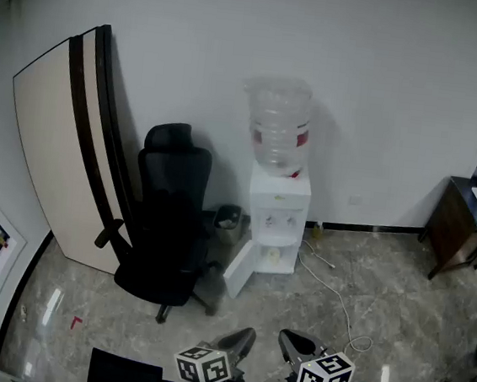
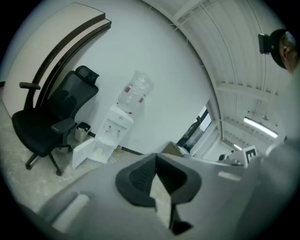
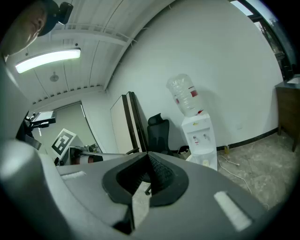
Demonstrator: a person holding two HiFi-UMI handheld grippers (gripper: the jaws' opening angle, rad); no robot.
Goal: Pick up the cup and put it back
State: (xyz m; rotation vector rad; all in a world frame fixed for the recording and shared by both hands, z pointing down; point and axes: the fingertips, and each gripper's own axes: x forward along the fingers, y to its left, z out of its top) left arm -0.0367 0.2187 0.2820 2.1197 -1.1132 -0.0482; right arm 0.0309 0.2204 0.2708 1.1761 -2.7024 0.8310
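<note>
Both grippers are held low and close to the person's body, side by side at the bottom edge of the head view, well above the floor (image 1: 364, 284). The left gripper (image 1: 238, 340) and the right gripper (image 1: 294, 343) both point forward, toward the water dispenser (image 1: 277, 207) and the office chair (image 1: 167, 221) by the wall. In each gripper view the two dark pads meet at the tip, with nothing between them. Where the cup is, I cannot tell from these views.
</note>
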